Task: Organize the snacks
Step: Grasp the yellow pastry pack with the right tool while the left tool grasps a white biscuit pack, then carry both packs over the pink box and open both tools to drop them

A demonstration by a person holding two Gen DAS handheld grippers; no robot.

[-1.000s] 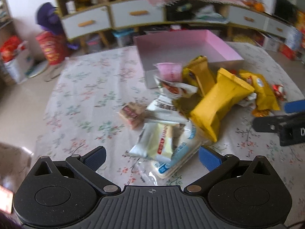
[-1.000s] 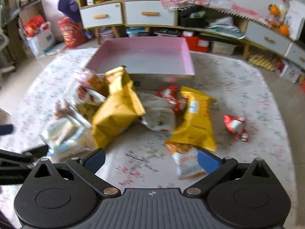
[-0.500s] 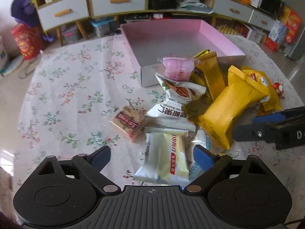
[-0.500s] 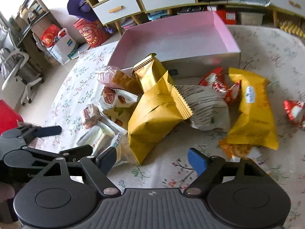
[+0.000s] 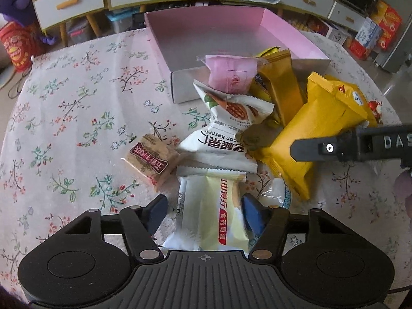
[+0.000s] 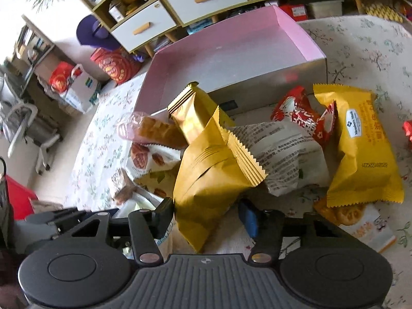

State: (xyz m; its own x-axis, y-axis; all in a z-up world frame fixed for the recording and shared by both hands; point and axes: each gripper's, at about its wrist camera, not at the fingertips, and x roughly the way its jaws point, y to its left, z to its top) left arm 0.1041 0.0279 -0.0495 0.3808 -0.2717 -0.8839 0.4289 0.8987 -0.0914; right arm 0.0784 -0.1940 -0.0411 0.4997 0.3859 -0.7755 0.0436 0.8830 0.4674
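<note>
Right now my left gripper (image 5: 204, 212) straddles the near end of the cream-and-white packet (image 5: 215, 211), which lies at the near edge of the snack pile, on my side of the pink box (image 5: 224, 33). Its jaws have just been closing; the right pad looks to be against the wrapper, the left pad stands a little clear, so this is not a grip yet.

My right gripper (image 6: 206, 216) has likewise just been closing, around the bottom of the big yellow pouch (image 6: 208, 180) that leans in the pile just before the box's near wall. Its left pad meets the pouch; the right pad seems apart from it.

To do this well I would finish both squeezes on the body of each wrapper, not the crimped seal. Both bags are puffy, so I would close gently. The cream packet's far end is tucked under the white nut packet (image 5: 224, 141), so I judge a slow straight lift best, then carry both over the near wall into the box, which holds 0 snacks.
</note>
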